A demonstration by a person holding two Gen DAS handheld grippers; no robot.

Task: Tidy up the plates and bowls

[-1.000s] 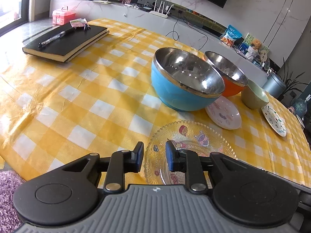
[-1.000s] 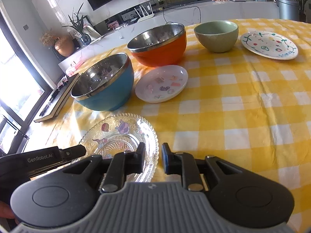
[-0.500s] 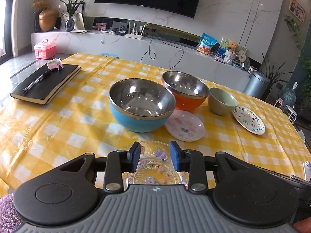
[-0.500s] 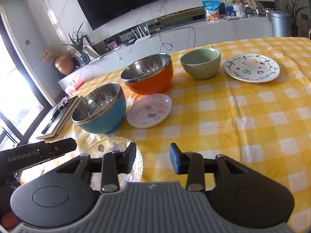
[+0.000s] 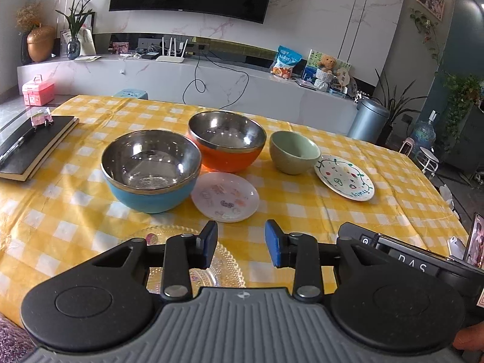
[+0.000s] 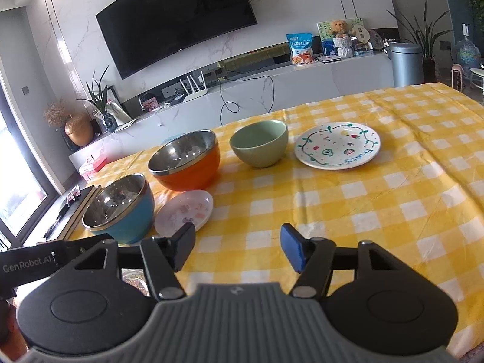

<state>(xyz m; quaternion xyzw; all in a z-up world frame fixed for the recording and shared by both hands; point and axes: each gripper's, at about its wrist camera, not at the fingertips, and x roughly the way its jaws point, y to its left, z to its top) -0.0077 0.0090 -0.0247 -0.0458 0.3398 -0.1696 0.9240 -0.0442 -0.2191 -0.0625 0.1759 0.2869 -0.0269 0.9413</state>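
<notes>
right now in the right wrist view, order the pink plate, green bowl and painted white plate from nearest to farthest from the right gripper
Measured from the right gripper, whose jaws are opening with nothing between them:
1. Pink plate, just ahead to the left.
2. Green bowl, farther back, near centre.
3. Painted white plate, back right; about level with the bowl, so too close to call.

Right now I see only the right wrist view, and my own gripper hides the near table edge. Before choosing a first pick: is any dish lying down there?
Observer: Yes. A clear glass plate lies flat on the cloth at the near edge, on the near side of the blue bowl.
Operator: Is the left gripper holding it?
Observer: No. The left gripper has its jaws apart with nothing between them.
</notes>
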